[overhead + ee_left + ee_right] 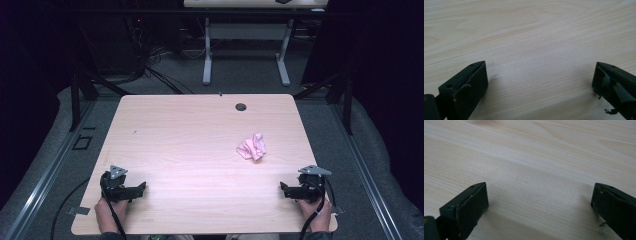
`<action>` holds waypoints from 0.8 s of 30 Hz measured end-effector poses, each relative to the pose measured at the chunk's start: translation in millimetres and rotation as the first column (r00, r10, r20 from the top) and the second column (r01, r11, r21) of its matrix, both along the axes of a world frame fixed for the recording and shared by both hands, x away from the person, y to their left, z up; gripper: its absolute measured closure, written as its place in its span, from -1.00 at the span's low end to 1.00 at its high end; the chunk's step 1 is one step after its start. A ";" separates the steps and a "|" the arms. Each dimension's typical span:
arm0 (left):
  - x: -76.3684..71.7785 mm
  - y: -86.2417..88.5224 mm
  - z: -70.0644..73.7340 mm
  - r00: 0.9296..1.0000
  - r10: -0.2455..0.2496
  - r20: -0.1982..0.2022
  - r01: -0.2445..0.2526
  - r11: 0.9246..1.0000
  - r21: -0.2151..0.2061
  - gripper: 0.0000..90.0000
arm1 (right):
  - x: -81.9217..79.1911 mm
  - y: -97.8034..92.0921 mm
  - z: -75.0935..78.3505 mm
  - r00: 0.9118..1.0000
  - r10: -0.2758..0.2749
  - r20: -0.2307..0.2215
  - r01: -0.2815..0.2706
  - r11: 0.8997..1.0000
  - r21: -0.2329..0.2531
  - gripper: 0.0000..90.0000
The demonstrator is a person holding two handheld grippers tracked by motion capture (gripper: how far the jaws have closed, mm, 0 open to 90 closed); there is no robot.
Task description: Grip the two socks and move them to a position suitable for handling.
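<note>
A crumpled pink cloth [252, 147] lies on the light wooden table [190, 150], right of centre. My left gripper [140, 189] rests near the table's front left corner, held by a hand, pointing right. My right gripper [284, 189] rests near the front right corner, pointing left, below the cloth and apart from it. In the left gripper view the left gripper [540, 72] stands open over bare wood. In the right gripper view the right gripper [539, 192] is likewise open, with nothing between its black jaws.
A round cable hole [241, 106] sits near the table's far edge. Beyond the table stand another desk's white legs [207, 55] and cables on grey carpet [150, 70]. Metal floor rails [45, 175] run along both sides.
</note>
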State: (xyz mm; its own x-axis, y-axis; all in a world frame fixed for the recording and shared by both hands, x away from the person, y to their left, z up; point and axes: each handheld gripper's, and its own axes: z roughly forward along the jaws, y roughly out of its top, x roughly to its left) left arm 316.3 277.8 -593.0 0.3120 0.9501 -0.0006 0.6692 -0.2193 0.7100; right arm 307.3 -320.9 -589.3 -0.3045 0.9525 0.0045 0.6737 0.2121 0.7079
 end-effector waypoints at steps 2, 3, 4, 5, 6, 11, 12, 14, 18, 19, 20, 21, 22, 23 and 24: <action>0.1 0.0 0.0 1.000 -0.001 0.001 0.001 1.000 0.000 -0.99 | 0.1 0.0 0.0 1.000 0.000 0.000 0.000 1.000 0.000 -0.99; 0.1 0.1 0.0 1.000 -0.001 0.001 0.001 1.000 0.001 -0.99 | 0.1 0.0 0.0 1.000 0.000 0.000 0.000 1.000 0.000 -0.99; 0.0 0.0 0.0 1.000 0.000 -0.001 0.000 1.000 0.001 -0.99 | 0.1 0.0 0.0 1.000 0.000 0.000 0.000 1.000 0.001 -0.99; 0.0 0.1 0.0 1.000 -0.001 -0.001 0.001 1.000 0.001 -0.99 | 0.1 0.1 0.0 1.000 0.000 0.000 0.000 1.000 0.001 -0.99; 0.0 0.0 0.0 1.000 -0.001 0.000 0.001 1.000 0.001 -0.99 | 0.2 0.1 0.0 1.000 -0.001 0.000 0.001 1.000 0.001 -0.99; 0.0 0.0 0.0 1.000 0.000 0.000 0.000 1.000 0.000 -0.99 | 0.9 0.1 0.1 1.000 0.003 -0.001 -0.003 1.000 0.004 -0.99; 0.0 0.0 0.0 1.000 0.000 0.000 0.000 1.000 0.000 -0.99 | 1.1 0.0 0.4 1.000 0.005 -0.004 -0.005 1.000 0.002 -0.99; 0.0 0.0 0.0 1.000 0.000 0.000 0.000 1.000 0.000 -0.99 | 1.4 0.8 0.8 1.000 -0.005 -0.009 0.005 1.000 0.001 -0.99; 0.1 0.0 0.1 1.000 0.000 0.001 0.000 1.000 0.001 -0.99 | 3.8 0.6 2.2 1.000 0.006 -0.028 -0.006 1.000 0.000 -1.00; 0.0 0.0 0.1 1.000 0.000 0.000 0.000 1.000 0.000 -0.99 | 4.2 0.9 2.9 0.999 0.010 -0.032 -0.010 1.000 0.013 -0.99; 0.0 0.0 0.1 1.000 0.000 0.000 0.000 1.000 0.000 -0.99 | 4.8 1.6 4.2 0.999 0.018 -0.039 -0.017 1.000 0.026 -1.00; 0.0 0.0 0.1 1.000 0.000 0.000 0.000 1.000 0.000 -0.99 | 6.0 5.5 7.4 0.999 0.030 -0.033 -0.028 0.999 0.045 -1.00; 0.1 0.0 0.1 1.000 -0.001 0.001 0.001 1.000 0.000 -0.99 | 6.0 5.5 7.4 0.999 0.030 -0.033 -0.028 0.999 0.045 -1.00; 0.0 0.0 0.1 1.000 0.000 0.000 0.000 1.000 0.000 -0.99 | 6.7 7.5 10.0 0.999 0.041 -0.035 -0.040 0.998 0.046 -1.00; 0.1 0.0 0.1 1.000 -0.001 0.001 0.001 1.000 0.000 -0.99 | 7.8 10.4 12.0 0.998 0.048 -0.035 -0.046 0.997 0.056 -1.00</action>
State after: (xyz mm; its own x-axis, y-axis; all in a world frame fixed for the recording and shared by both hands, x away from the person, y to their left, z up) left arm 316.3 277.8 -593.0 0.3125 0.9499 -0.0003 0.6687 -0.2197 0.7104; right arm 315.1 -310.5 -577.3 -0.3476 0.9351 0.0688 0.6895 0.2052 0.6946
